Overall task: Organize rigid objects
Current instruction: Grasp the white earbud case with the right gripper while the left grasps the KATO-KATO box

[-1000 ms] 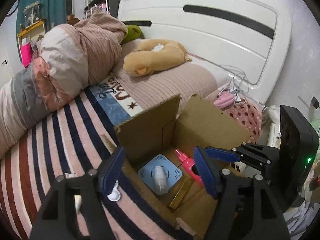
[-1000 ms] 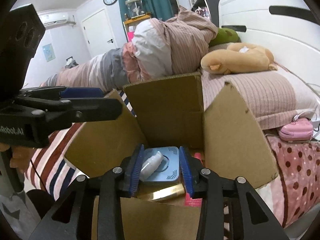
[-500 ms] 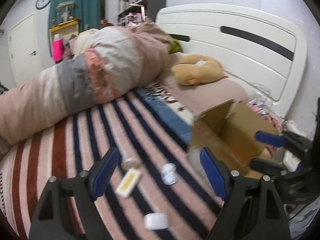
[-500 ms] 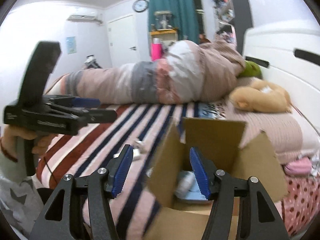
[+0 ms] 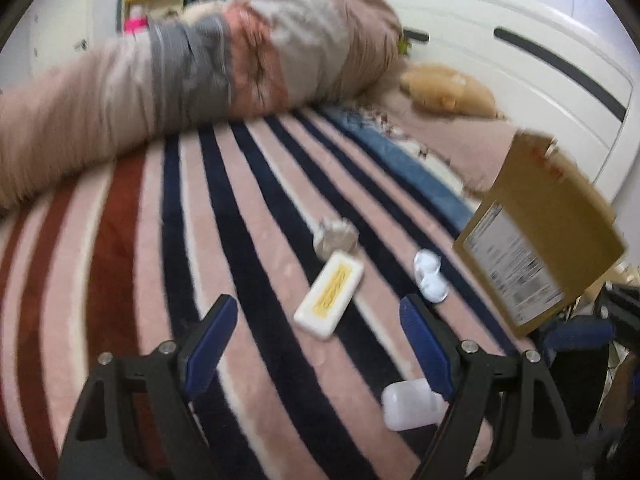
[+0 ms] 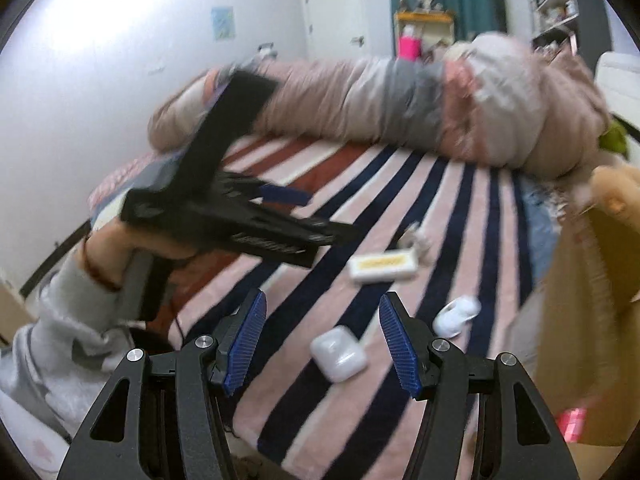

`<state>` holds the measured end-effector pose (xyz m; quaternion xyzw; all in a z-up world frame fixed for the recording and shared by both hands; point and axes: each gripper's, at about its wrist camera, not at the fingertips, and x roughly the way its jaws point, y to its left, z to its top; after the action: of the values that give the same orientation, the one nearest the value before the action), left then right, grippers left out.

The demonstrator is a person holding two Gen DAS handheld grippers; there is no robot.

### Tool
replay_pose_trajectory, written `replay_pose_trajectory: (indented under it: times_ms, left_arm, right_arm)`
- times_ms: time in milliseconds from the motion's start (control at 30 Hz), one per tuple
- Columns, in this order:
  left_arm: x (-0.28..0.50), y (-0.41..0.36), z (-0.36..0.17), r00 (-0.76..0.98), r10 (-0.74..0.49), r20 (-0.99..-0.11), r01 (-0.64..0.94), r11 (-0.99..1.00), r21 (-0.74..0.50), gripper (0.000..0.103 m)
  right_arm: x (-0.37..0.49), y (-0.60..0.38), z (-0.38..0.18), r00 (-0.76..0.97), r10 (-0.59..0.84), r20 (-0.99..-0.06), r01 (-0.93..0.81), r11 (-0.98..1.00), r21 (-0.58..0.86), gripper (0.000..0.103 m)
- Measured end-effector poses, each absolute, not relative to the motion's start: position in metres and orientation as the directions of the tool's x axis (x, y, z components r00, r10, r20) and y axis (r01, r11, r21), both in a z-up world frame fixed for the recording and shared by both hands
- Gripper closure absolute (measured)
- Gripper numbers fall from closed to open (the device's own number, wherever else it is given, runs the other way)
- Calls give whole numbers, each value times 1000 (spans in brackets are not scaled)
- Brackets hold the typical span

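Cardboard box (image 5: 552, 216) at bed's edge — inside hidden. Beside it on the striped blanket (image 5: 248, 216): white-and-yellow case (image 5: 329, 294), white earbud case (image 6: 338, 353), small white pieces — all blurred. Left gripper (image 5: 318, 346) and right gripper (image 6: 320, 344) both released, empty.

Flat white rectangular case with a yellow centre panel (image 5: 329, 294), lying face up on the striped pink, navy and red blanket (image 5: 256, 216), its long axis slanting across the stripes. Crumpled pale grey-white lump (image 5: 335, 237), touching the case's far end; too blurred to identify. Small open white earbud-style case (image 5: 429, 276), its two rounded halves spread flat, lying between the flat case and the brown cardboard box (image 5: 544, 236). Closed white rounded-rectangle plastic case (image 6: 338, 354), lying flat, nearest the blanket's near edge. The cardboard box stands open at the blanket's right edge, a printed white label on its outer flap.
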<state>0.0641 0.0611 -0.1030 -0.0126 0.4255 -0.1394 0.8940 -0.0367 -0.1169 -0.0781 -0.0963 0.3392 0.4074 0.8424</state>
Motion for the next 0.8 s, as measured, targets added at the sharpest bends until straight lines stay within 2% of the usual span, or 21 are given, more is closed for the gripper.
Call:
replay_pose_trajectory:
  times_ms: [267,300,333,533,667,733,800]
  left_arm:
    - [88,66,-151,568,-284,-773,201,958,-204,25]
    - [90,67,-154,569,-286,-771,200,958,-207,27]
    - [92,66,-156,569,-290,-770,200,957,-213,29]
    - [104,54,-166,566,-307,-765,233,950,-209,43]
    - [110,51,-169,559,-324,-763,242,944,-224,46]
    - [109,51,-168,559,-331,-760,250,941,-226,57]
    - [107,52,-166,554,-331,-764,254,941,-224,63]
  right_arm:
    - [-5,-98,-167,335,553,-763,-708,682,183,47]
    - [-3,-98,-173,350,550,-759,-704,689,174,48]
    - [-2,-97,-177,356,548,-757,-707,688,166,54]
    - [2,-101,-177,413,529,-741,-666,731,151,57]
    - [11,-110,-174,450,500,-740,-609,778,155,59]
    - [17,-114,-174,461,487,-742,-588,794,155,59]
    - [19,-116,-175,466,477,-745,-576,803,154,59]
